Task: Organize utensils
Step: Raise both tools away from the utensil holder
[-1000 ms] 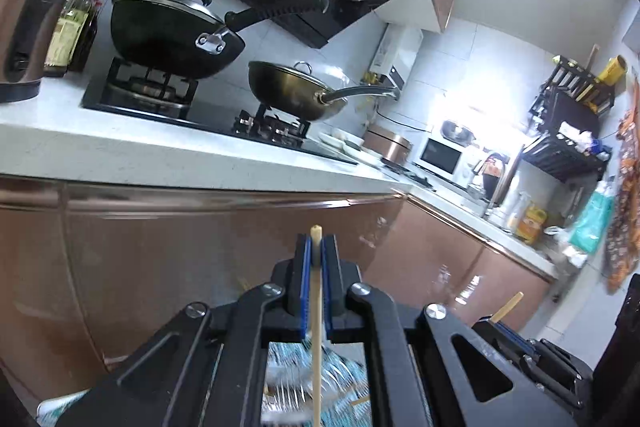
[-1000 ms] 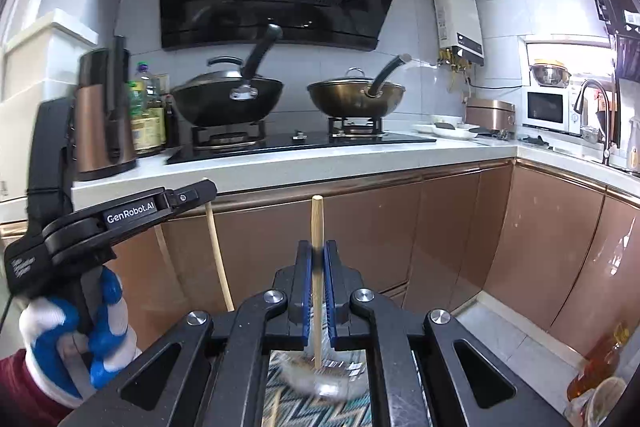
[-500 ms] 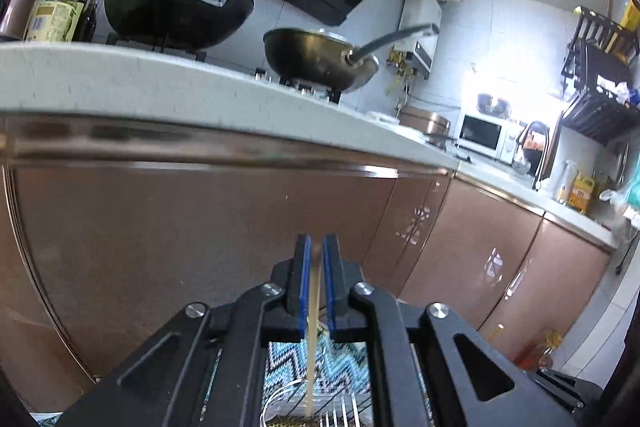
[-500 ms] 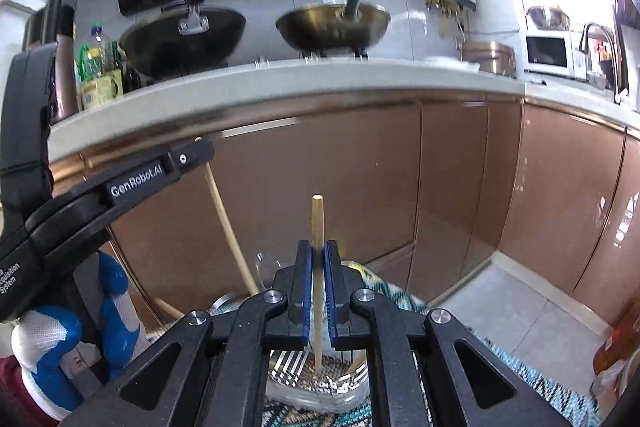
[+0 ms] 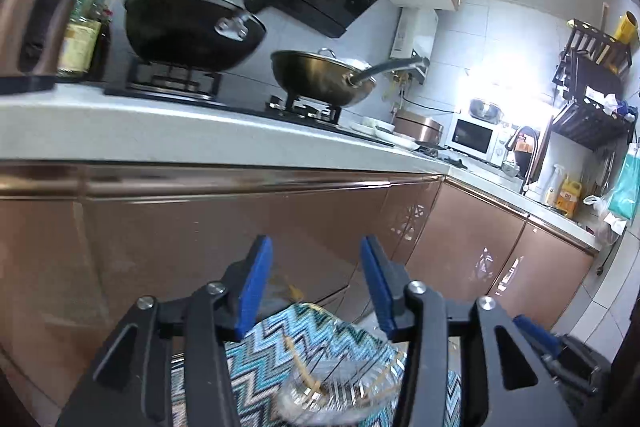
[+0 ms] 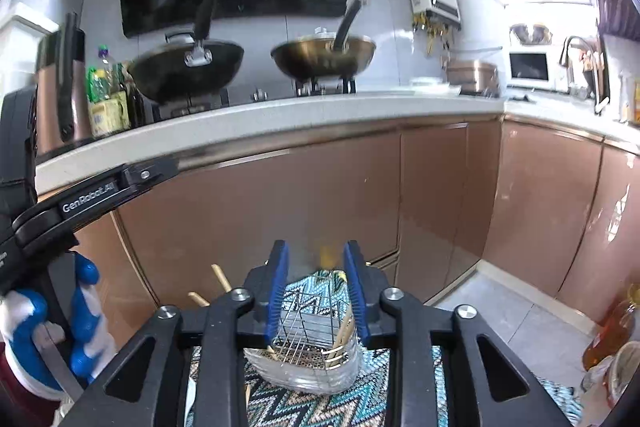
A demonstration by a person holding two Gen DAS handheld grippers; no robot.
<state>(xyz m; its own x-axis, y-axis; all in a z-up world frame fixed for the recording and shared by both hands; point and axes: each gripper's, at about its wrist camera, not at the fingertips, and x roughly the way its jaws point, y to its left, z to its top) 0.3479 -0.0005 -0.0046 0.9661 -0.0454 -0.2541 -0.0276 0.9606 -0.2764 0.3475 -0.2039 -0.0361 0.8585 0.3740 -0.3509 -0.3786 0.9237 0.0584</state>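
A wire utensil basket (image 6: 308,339) on a clear base stands on a zigzag-patterned cloth (image 6: 328,407). It also shows blurred in the left wrist view (image 5: 340,391). Wooden chopsticks (image 6: 344,331) lean inside it, and two more chopstick ends (image 6: 218,279) stick up to its left. My right gripper (image 6: 316,275) is open and empty just above the basket. My left gripper (image 5: 316,279) is open and empty above the cloth (image 5: 304,343); it also shows at the left of the right wrist view (image 6: 100,191), held by a blue-and-white gloved hand.
Brown cabinet fronts (image 6: 320,195) rise right behind the cloth under a white countertop (image 6: 280,115). Two woks (image 6: 188,67) sit on the stove with bottles (image 6: 108,95) to the left. A microwave (image 6: 528,67) and faucet are far right. Jars (image 6: 608,339) stand at the lower right.
Both grippers have opened and let go of their chopsticks, which now rest in the basket. The left gripper has lifted.
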